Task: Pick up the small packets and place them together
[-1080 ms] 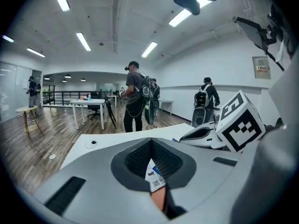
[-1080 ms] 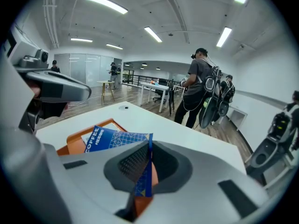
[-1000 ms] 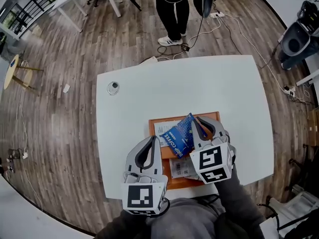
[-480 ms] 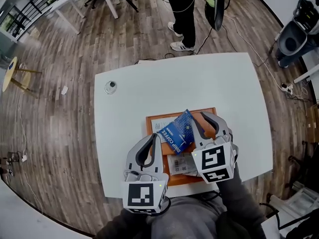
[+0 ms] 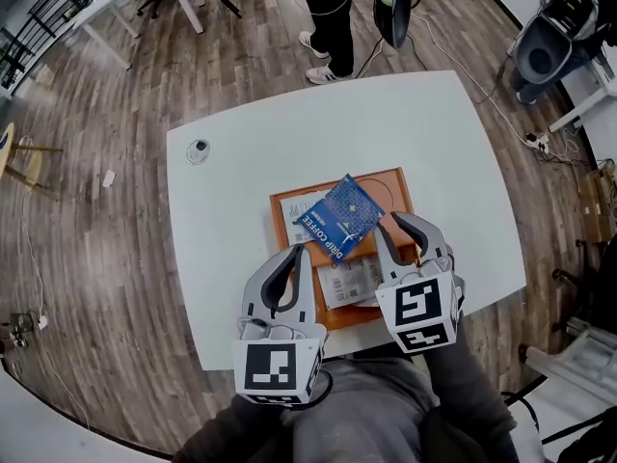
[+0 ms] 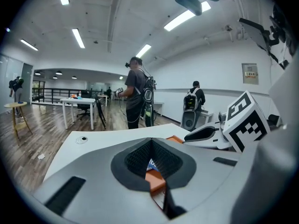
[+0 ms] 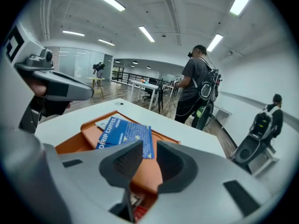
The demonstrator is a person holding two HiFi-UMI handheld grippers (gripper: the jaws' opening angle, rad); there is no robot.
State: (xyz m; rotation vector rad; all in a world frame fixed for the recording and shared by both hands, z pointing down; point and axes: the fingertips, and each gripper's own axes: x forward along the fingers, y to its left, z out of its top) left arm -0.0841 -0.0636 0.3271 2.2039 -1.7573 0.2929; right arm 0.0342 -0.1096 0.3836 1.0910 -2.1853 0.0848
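Note:
A blue drip-coffee packet (image 5: 337, 217) lies tilted on white packets (image 5: 351, 280) inside the orange tray (image 5: 400, 177). My right gripper (image 5: 399, 223) hovers just near of the blue packet and does not touch it. Its jaws have just been opening and stand open with nothing between them. The right gripper view shows the blue packet (image 7: 124, 132) on the tray (image 7: 88, 130) beyond the right gripper (image 7: 149, 147). My left gripper (image 5: 297, 253) sits at the tray's near-left edge with its tips together, shut and empty. Through the left gripper (image 6: 150, 142) I see a bit of the tray (image 6: 157, 181).
The white table (image 5: 231, 210) holds a small round disc (image 5: 198, 149) at its far left. A person (image 5: 333, 8) stands on the wood floor beyond the far edge. A wheeled machine (image 5: 545, 51) stands at the far right, with cables on the floor.
The right gripper has let go of the blue packet and pulled back toward me. The packet now lies on the tray. The left gripper has drawn back a little too.

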